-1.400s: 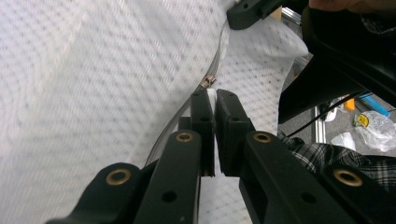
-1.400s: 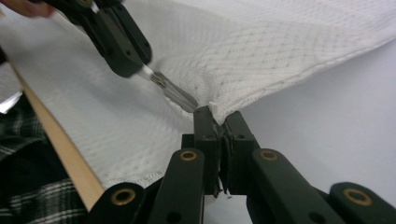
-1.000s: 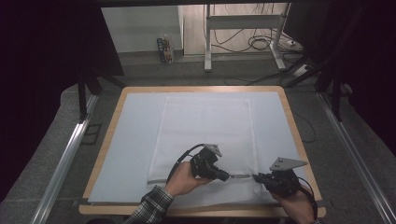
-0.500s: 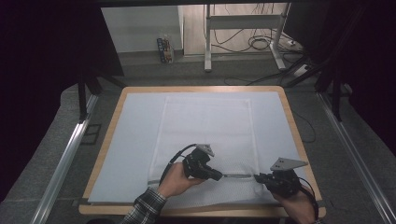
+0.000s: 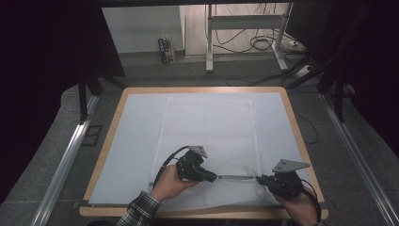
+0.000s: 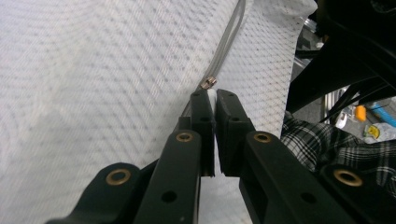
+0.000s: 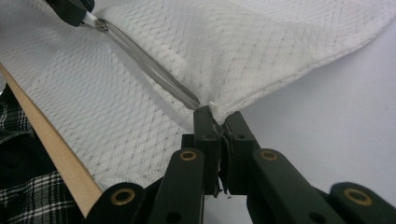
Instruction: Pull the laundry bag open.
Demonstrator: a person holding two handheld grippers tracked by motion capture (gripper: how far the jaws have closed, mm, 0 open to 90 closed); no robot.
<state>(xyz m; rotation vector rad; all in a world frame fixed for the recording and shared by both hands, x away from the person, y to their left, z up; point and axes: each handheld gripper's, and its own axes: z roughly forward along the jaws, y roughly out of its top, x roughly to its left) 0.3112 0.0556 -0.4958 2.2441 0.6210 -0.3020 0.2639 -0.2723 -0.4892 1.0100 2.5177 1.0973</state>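
White mesh cloth point(image 5: 207, 127) on your pale-covered, wood-edged table point(image 5: 294, 127).
Your left gripper point(image 5: 214, 178) pinches its zipper pull point(image 6: 208, 83); your right gripper point(image 5: 259, 179), at four o'clock, pinches cloth; grey floor, cables beyond.

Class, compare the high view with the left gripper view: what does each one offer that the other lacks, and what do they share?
High view: the whole table with its wooden rim, the full outline of the white mesh bag, and the right tongs pinching the bag's edge at the end of the zipper. Left gripper view: the metal zipper slider up close, the weave, and a white tab clamped in the left tongs. Shared: the zipper, the mesh, the plaid sleeve.
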